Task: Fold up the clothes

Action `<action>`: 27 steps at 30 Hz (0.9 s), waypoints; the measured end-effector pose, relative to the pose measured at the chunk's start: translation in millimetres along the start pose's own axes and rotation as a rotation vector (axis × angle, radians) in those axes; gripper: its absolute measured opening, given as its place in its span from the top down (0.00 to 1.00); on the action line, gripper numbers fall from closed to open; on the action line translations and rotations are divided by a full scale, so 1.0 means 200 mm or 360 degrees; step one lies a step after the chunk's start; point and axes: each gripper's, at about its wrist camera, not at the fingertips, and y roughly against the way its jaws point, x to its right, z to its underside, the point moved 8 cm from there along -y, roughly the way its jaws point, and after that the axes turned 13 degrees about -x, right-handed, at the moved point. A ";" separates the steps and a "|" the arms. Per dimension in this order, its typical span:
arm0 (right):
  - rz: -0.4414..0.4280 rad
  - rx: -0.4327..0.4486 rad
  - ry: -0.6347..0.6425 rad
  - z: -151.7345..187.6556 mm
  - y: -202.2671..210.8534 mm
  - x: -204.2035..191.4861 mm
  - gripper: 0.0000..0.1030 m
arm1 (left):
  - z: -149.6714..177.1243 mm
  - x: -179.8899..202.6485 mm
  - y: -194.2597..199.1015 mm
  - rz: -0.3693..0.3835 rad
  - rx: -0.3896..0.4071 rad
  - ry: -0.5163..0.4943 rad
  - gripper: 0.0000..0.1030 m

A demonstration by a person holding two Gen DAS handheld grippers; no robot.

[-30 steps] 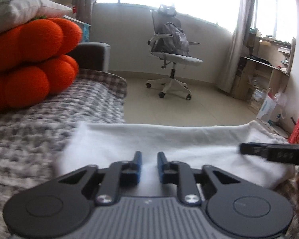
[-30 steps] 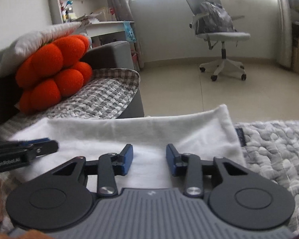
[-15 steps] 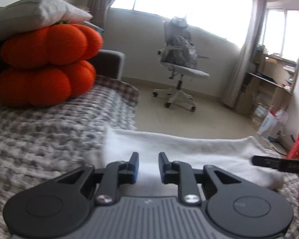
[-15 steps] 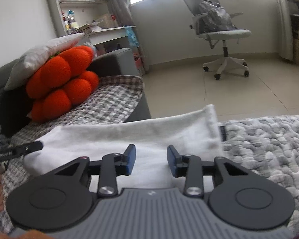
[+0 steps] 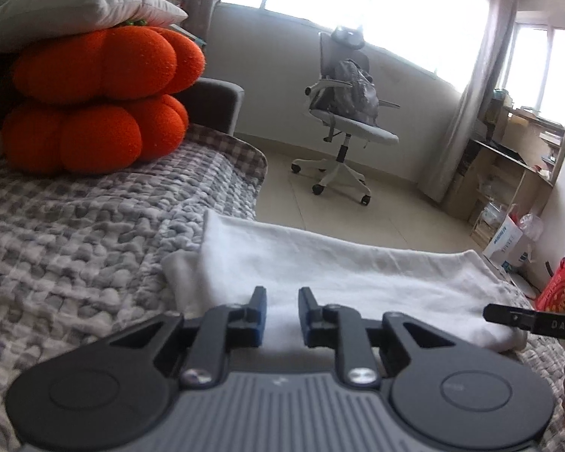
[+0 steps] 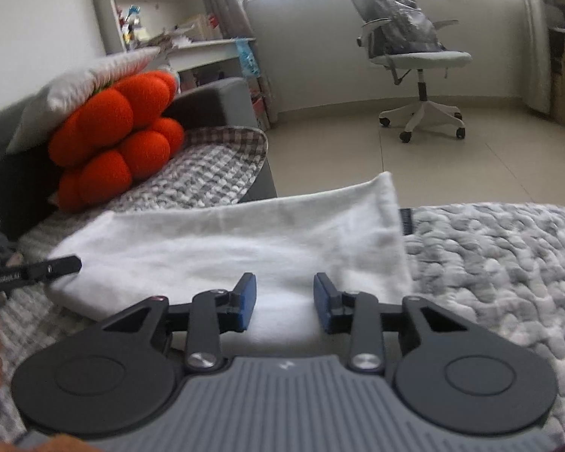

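A folded white fleece garment (image 6: 245, 241) lies along the front edge of the grey knitted sofa cover (image 6: 508, 263); left tool (image 5: 280, 314) and right tool (image 6: 284, 303) hover over it, jaws parted, gripping nothing.

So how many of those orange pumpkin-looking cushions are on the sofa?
2: the upper orange cushion sits under a white pillow, stacked on the lower orange cushion. More could be hidden behind.

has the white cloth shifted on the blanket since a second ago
Cannot tell. The white cloth sits differently against the orange cushion and the office chair, but the camera itself moved, so that may be only the view changing.
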 end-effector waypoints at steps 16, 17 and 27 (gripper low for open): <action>0.0094 0.0004 0.0004 0.01 0.01 -0.01 0.59 | -0.02 0.05 -0.01 -0.0198 -0.0070 0.0017 0.69; 0.0095 0.0006 -0.0001 0.01 0.02 0.00 0.59 | -0.01 0.05 0.00 -0.0194 -0.0072 0.0028 0.69; 0.0112 0.0041 -0.0036 0.00 0.07 0.04 0.58 | -0.01 -0.05 0.11 -0.0065 -0.0121 0.0307 0.69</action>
